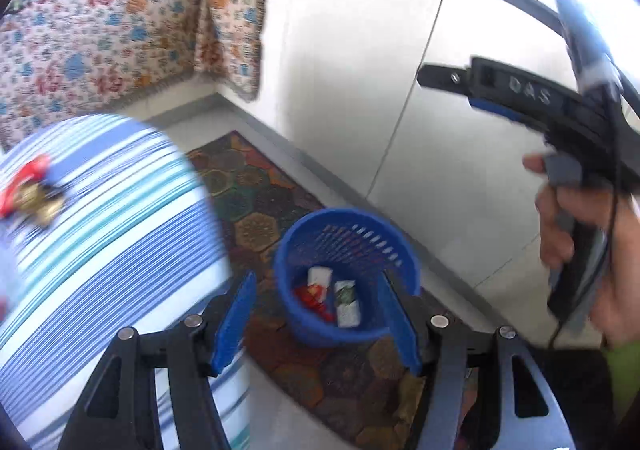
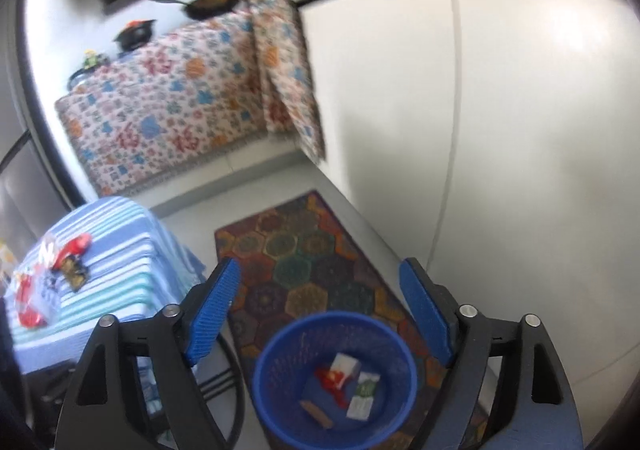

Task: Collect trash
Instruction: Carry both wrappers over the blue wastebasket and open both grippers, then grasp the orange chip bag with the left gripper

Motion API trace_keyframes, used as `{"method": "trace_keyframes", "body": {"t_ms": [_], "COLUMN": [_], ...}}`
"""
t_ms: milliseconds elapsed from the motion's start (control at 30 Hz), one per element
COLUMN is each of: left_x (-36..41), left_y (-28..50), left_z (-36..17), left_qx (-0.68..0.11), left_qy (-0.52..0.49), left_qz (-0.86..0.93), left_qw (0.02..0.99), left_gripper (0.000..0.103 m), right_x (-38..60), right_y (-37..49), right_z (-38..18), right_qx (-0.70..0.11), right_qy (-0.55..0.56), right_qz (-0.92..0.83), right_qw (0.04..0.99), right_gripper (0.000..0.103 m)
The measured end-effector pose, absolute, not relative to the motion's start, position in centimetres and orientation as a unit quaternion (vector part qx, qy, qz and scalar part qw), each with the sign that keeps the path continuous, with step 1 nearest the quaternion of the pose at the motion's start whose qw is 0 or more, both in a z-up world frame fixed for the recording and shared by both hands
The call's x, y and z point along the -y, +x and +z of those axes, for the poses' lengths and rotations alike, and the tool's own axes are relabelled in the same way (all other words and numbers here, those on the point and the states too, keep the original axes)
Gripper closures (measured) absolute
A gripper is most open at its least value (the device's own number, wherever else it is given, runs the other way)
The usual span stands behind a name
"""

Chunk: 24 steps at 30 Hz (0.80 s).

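Note:
A blue mesh bin (image 1: 312, 326) stands on a patterned rug and holds white cartons (image 1: 347, 304) and a red wrapper (image 1: 314, 296). My left gripper (image 1: 320, 324) is open and empty above it. My right gripper (image 2: 332, 314) is open and empty over the same bin (image 2: 280, 402), which shows a red wrapper (image 2: 332, 380), white cartons (image 2: 362, 396) and a brown stick (image 2: 318, 414). The right gripper's body (image 1: 560, 110) shows in the left wrist view, held by a hand. More red and gold wrappers (image 2: 68, 262) lie on the striped table (image 2: 116, 270), left of both grippers.
The hexagon-patterned rug (image 2: 304, 262) lies on a pale floor beside white cabinet doors (image 2: 520, 130). A floral cloth (image 2: 172, 106) covers a counter at the back with pans on top. The striped table (image 1: 100, 250) fills the left of the left wrist view.

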<state>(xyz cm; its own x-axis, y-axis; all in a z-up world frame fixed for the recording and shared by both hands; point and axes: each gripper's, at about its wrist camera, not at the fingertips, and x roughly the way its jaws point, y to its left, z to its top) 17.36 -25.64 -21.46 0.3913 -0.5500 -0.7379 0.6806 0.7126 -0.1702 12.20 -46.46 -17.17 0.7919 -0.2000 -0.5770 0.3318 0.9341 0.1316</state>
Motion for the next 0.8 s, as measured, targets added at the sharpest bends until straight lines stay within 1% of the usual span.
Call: {"method": "trace_keyframes", "body": {"t_ms": [100,267,500,600,800], "left_x": [20.0,10.7,-0.9,-5.0,-12.7], "left_y": [15.8,14.2,12.6,12.2,12.9], "left_z": [-21.6,-22.1,-23.2,-23.7,-24.2], "left_qx": [-0.418,-0.431,-0.431,-0.433,-0.432], "left_qy": [0.081,0.073,0.065,0.056,0.009], "left_qz": [-0.34,-0.278,-0.177,-0.139,-0.059], "left_qw": [0.839,0.855,0.882,0.889,0.9], "left_gripper": [0.039,0.039,0.039,0.039,0.039], "right_x": [42.2,32.6,19.6,16.5,14.4], "right_y": [12.6,14.2,15.3,15.9,17.3], "right_z": [-16.7,-17.2,-20.8,-22.3,-24.1], "right_qx": [-0.286,-0.31,-0.381,-0.398,-0.416], "right_qy": [0.082,0.038,0.003,-0.022,-0.046], "right_qz": [-0.1,-0.005,0.127,0.15,0.155], "right_qw": [0.949,0.95,0.916,0.905,0.895], "right_gripper": [0.017,0.017,0.017,0.016,0.012]}}
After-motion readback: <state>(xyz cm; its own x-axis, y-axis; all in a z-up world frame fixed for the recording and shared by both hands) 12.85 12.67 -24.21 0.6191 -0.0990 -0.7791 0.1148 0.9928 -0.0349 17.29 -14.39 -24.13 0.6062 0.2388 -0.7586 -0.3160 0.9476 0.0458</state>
